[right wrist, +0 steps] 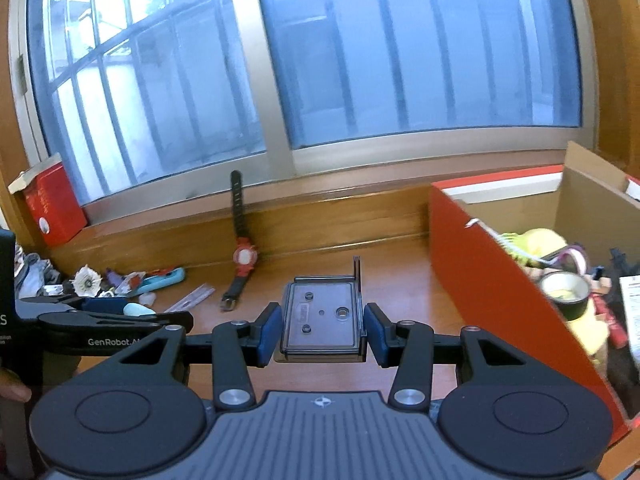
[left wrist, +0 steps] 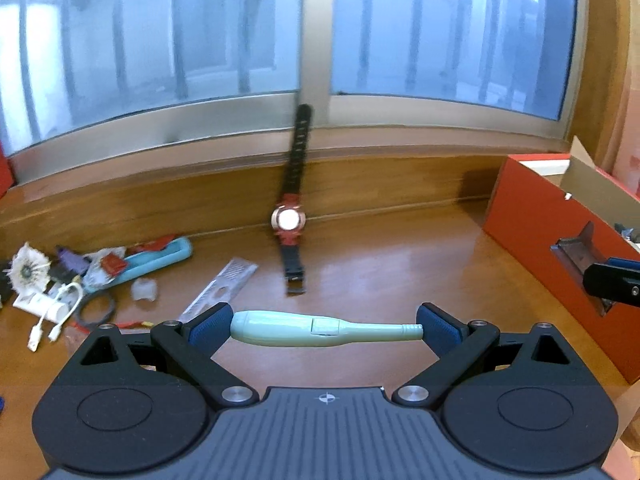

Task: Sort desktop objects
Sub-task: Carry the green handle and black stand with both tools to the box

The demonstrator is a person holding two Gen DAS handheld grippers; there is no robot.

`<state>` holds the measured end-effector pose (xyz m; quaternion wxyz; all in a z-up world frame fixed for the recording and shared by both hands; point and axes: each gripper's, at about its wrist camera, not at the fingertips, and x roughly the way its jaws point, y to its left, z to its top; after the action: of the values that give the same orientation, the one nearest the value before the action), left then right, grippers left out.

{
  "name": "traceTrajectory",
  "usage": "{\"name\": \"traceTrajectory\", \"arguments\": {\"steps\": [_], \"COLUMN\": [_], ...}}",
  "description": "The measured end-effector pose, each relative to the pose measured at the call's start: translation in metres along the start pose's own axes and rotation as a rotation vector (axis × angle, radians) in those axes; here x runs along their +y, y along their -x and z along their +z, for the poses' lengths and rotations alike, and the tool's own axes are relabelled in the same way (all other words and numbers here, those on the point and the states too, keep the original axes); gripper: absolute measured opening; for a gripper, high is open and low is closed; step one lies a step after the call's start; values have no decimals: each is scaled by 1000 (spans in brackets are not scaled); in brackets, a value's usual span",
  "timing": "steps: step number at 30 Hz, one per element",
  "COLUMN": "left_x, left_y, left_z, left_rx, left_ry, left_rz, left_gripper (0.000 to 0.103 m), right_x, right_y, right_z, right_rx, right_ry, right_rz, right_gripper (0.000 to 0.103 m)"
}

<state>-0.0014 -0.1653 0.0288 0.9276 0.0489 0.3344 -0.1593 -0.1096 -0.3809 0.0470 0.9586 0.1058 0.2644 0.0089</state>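
**Both grippers carrying items toward the sorting box**

Closest to my left camera, the left gripper (left wrist: 326,330) is clamping a pale green pen-shaped gadget (left wrist: 324,330) lengthwise, one pad on each end, above the wooden desk (left wrist: 400,264). I am holding the right gripper (right wrist: 322,330) with its blue pads pressed on the two sides of a clear plastic case (right wrist: 322,320), also lifted off the desk.

An orange box (right wrist: 500,280) is standing at the desk's right edge, and it is already holding a jumble that includes a roll of tape (right wrist: 566,292) and something yellow, so I judge the sorting well underway.

Work is remaining: a red watch (left wrist: 289,220) is leaning against the ledge at the back edge, a clear ruler (left wrist: 224,288) is lying near it, and a pile with a teal case (left wrist: 160,260) and white cables (left wrist: 52,316) is sitting toward the back left corner.
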Motion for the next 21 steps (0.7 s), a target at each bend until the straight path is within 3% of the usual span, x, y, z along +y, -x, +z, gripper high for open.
{"name": "traceTrajectory", "arguments": {"steps": [21], "left_x": [-129], "left_y": [-17], "left_z": [36], "left_rx": [-65], "left_ry": [-113], "left_rz": [-98], "left_gripper": [98], "right_x": [-96], "right_y": [27], "right_z": [13], "right_rx": [-74], "right_ry": [-29], "right_rz": [-29], "right_gripper": [48]}}
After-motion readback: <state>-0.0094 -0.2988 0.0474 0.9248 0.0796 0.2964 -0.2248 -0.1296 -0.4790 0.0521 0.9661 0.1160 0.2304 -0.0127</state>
